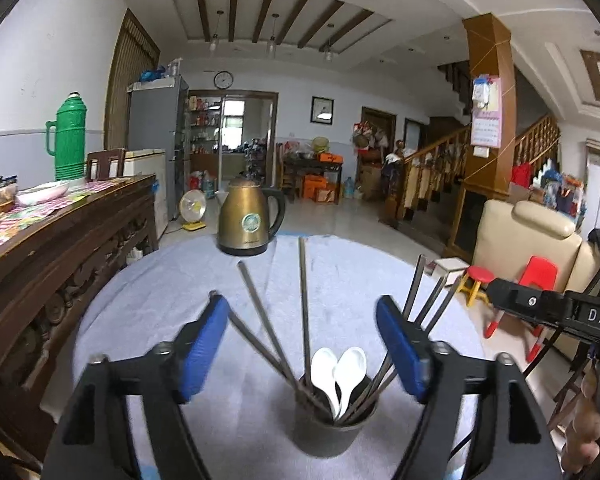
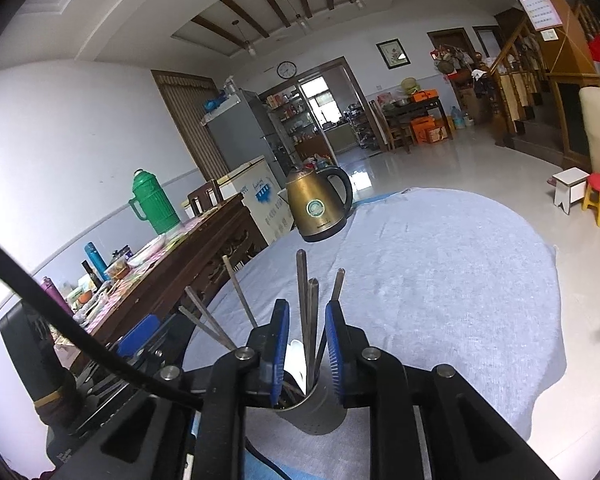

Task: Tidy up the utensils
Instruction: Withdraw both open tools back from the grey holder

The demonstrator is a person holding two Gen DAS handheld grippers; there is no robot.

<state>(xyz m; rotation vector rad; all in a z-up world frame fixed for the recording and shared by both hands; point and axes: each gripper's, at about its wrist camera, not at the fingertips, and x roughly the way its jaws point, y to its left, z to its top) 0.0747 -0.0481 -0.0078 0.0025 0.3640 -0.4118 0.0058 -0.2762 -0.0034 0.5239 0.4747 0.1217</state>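
Note:
A metal utensil cup [image 1: 332, 424] stands on the round table's blue-grey cloth [image 1: 340, 272]. It holds several metal chopsticks [image 1: 303, 304] and two white spoons [image 1: 342, 364]. My left gripper [image 1: 302, 354] is open, its blue pads wide on either side above the cup, holding nothing. In the right wrist view the cup [image 2: 312, 408] sits just below my right gripper [image 2: 308, 344], whose pads stand narrowly apart around a few upright chopsticks [image 2: 306, 312] without clearly pinching them. A white spoon [image 2: 296, 360] shows between the pads.
A brass electric kettle [image 1: 249, 216] stands at the table's far edge. A carved wooden sideboard [image 1: 60, 240] with a green thermos [image 1: 69, 136] is to the left. A beige armchair [image 1: 532, 240] and small stools are to the right. The right gripper's body [image 1: 540, 308] reaches in at right.

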